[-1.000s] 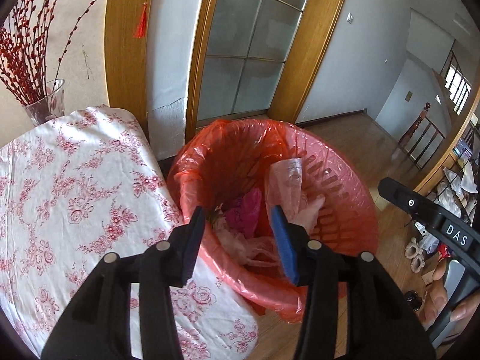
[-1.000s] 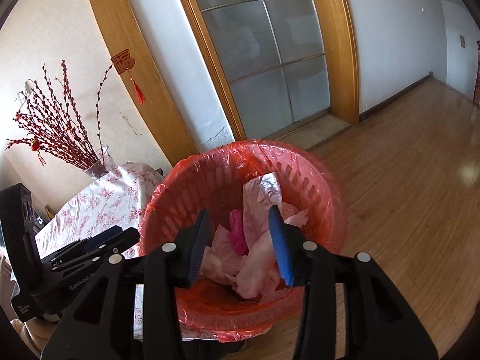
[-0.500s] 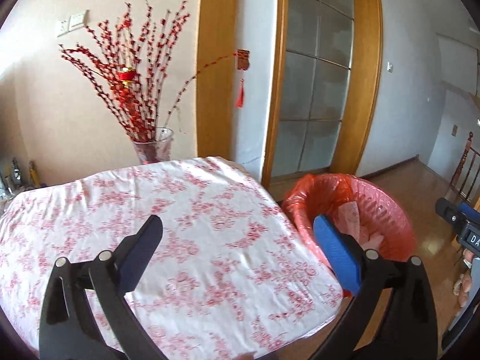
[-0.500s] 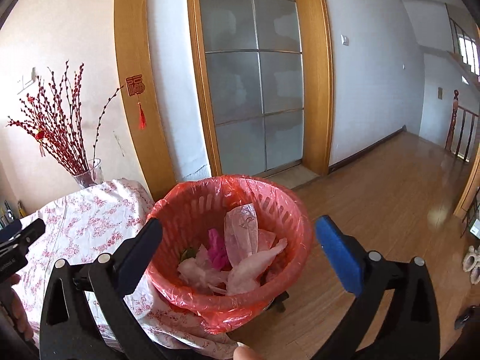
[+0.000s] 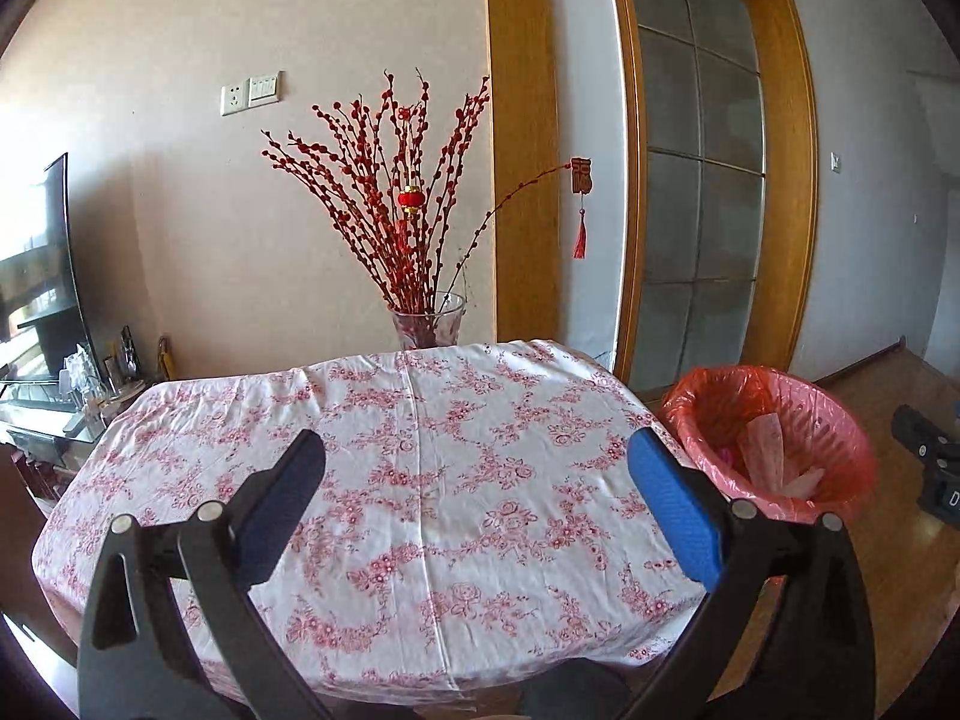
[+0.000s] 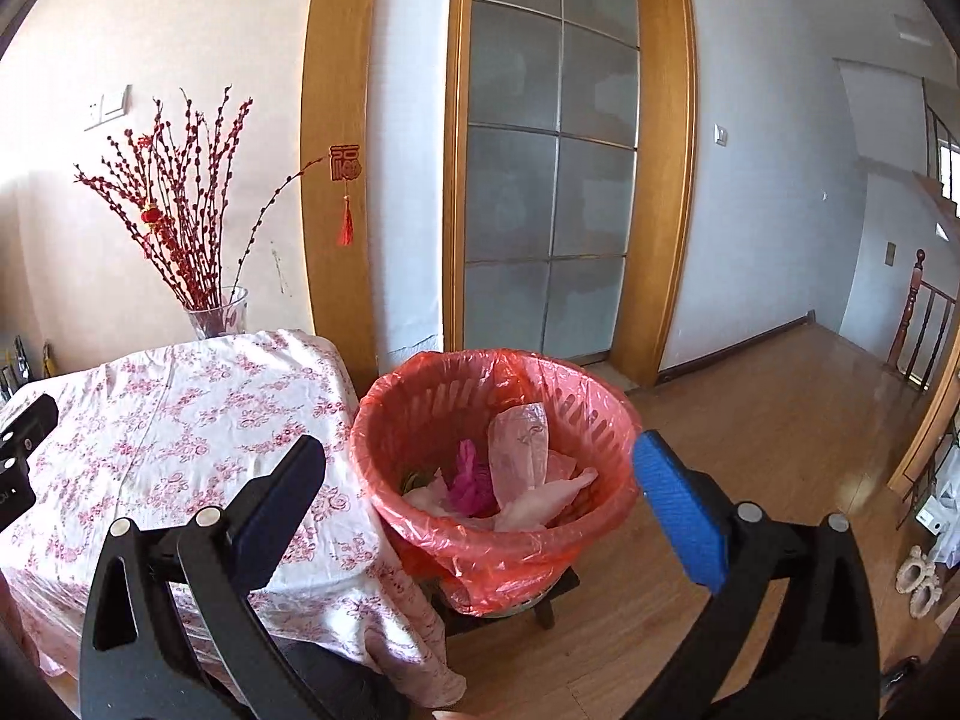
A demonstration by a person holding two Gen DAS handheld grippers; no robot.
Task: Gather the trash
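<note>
floral tablecloth [image 5: 420,480] | wood floor [image 6: 750,420] | lined bin [image 6: 420,396]

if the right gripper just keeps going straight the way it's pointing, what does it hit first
Most likely the red-lined trash basket: it sits dead ahead between the open right gripper fingers, with bagged trash inside. Depth is hard to judge.

One sign can be read: a red hanging ornament [image 6: 345,163] with a tassel, on a twig before the wooden door frame, carries the Chinese character 福. In the left wrist view the same ornament [image 5: 580,174] is too small to read. On the black device [image 5: 939,495] at the right edge, a white "D" shows, the rest cut off.
</note>
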